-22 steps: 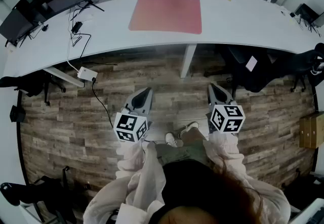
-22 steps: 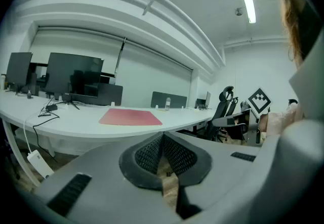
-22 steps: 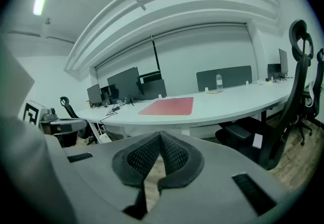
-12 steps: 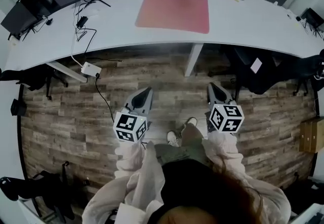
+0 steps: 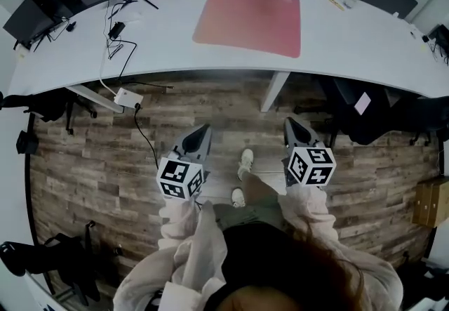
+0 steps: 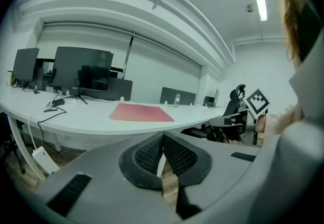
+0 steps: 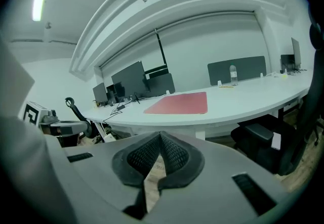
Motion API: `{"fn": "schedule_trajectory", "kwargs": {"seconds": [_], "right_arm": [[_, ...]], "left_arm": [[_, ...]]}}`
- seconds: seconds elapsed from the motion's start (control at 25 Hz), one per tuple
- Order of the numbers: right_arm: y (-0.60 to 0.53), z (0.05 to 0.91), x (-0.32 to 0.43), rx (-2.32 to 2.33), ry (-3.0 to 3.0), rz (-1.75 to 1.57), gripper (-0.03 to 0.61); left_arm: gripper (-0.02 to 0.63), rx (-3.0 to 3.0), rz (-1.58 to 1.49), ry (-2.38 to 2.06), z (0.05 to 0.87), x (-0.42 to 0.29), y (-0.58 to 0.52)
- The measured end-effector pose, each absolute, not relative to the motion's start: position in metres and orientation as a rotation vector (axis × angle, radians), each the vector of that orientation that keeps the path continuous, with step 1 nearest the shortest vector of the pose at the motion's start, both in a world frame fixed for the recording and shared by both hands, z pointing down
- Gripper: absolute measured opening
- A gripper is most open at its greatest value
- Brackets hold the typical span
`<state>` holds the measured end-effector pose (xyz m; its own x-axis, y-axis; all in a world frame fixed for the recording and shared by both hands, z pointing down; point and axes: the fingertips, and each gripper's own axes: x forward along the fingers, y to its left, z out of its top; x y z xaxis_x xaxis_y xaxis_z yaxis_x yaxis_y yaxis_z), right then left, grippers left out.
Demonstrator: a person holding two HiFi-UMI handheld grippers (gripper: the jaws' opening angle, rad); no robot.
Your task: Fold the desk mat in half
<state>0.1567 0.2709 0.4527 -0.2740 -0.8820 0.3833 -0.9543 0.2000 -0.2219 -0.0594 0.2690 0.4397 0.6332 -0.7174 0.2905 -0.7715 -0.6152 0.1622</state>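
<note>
Now | desk mat [image 5: 249, 20] unfolded, flat | on white table [image 5: 365, 43]

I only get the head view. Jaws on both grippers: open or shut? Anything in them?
Observer: The left gripper is shut, pads meeting at the tips, nothing between them.
Operator: Right one?
Observer: The right gripper is shut too, and empty.
Operator: Is the mat flat? Hard to judge from above.
Observer: Seen from the side, the desk mat lies flat on the desk, with no lifted corner that I can see.
</note>
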Motion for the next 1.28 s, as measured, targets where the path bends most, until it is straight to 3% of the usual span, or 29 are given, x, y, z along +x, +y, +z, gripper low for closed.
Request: {"fn": "schedule_trajectory", "kwargs": {"seconds": [0.56,1.28], "right_arm": [[0.111,0.445,0.178,1.707,-2.353,0.612,0.012],[0.062,0.485,0.189,1.660,-2.287,0.750,0.012]], "left_arm": [[0.028,2.581,0.268,-1.269,0.423,-0.037,0.110],[0.028,2.528,0.340,-1.185,0.452,-0.011,0.059]]}}
